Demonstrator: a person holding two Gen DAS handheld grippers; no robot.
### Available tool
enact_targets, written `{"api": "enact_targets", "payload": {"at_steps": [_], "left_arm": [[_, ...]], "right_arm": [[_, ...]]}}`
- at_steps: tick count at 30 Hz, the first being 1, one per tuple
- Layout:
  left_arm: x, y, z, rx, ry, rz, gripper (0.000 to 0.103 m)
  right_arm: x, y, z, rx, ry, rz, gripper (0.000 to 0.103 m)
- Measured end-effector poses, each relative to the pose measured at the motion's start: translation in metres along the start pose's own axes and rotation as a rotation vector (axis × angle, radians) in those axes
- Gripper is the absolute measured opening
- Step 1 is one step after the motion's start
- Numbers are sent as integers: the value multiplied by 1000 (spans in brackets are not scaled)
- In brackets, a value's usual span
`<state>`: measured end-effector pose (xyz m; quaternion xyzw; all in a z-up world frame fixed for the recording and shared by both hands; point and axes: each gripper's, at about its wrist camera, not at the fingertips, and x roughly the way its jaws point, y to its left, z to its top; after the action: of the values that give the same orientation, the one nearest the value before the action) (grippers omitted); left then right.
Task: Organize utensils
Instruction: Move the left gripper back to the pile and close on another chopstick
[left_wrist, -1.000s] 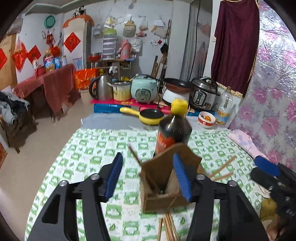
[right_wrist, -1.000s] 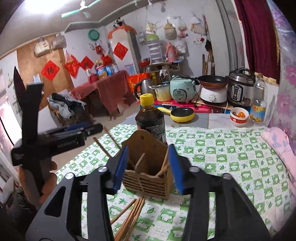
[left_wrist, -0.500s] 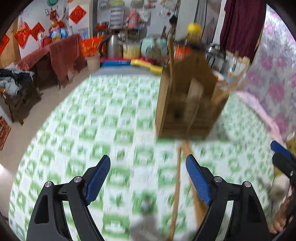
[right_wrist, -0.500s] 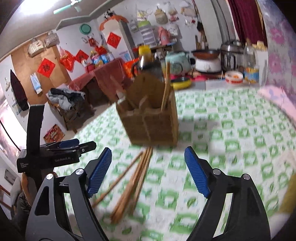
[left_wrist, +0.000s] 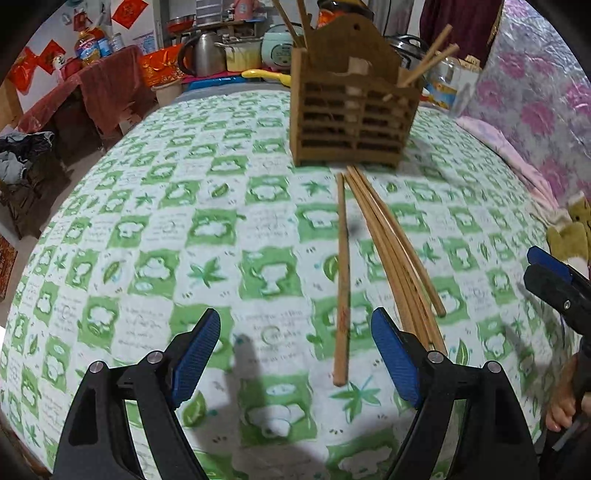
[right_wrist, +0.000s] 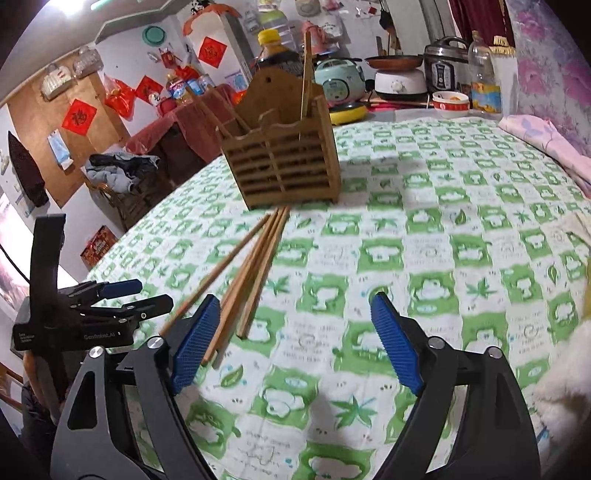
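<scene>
Both grippers gape; chopsticks (left_wrist: 384, 243) point lengthwise toward holder (left_wrist: 351, 107).

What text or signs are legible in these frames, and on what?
"GenRobot.AI": white print on the left gripper body, right wrist view.
Smaller white print beside it: too small to read.
Red diamond wall papers: one dark character each, too blurred to read.
Bottle labels and print on the tablecloth: unreadable.

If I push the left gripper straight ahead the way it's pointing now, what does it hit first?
Most likely the lone chopstick on the tablecloth, which lies between the open fingers of the left gripper. Beyond it stands the wooden holder. Depth is uncertain in this fisheye view.
</scene>
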<state>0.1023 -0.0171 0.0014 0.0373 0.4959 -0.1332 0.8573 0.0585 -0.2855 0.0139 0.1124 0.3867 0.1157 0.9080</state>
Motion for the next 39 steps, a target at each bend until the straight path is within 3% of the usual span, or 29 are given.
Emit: {"api": "enact_targets", "payload": {"at_steps": [7, 13, 15, 20, 23, 26, 28, 31, 32, 35, 39], "left_arm": [[13, 5, 3, -24, 29, 41, 82], [20, 25, 8, -111, 51, -7, 90], [21, 26, 8, -114, 52, -15, 95], [21, 27, 9, -124, 51, -27, 97], [20, 28, 9, -130, 49, -33, 97], [20, 28, 9, -129, 49, -32, 97], [20, 28, 8, -127, 50, -30, 97], [20, 27, 8, -121, 51, -24, 97], [20, 27, 8, -119, 51, -22, 97], [20, 26, 7, -117, 51, -24, 97], [18, 26, 6, -113, 49, -42, 96]], "right_arm": [[24, 10, -9, -73, 100, -49, 83], [38, 39, -14, -238, 159, -102, 83], [43, 48, -15, -290, 176, -119, 83], [55, 56, -10, -349, 186, -154, 81], [68, 56, -6, -347, 219, -138, 70], [71, 49, -2, -333, 219, -127, 60], [68, 40, -1, -328, 200, -176, 51], [55, 13, 1, -265, 177, -221, 50], [51, 2, 2, -224, 175, -195, 50], [37, -37, 5, -38, 146, 0, 52], [32, -57, 6, 79, 115, 41, 54]]}}
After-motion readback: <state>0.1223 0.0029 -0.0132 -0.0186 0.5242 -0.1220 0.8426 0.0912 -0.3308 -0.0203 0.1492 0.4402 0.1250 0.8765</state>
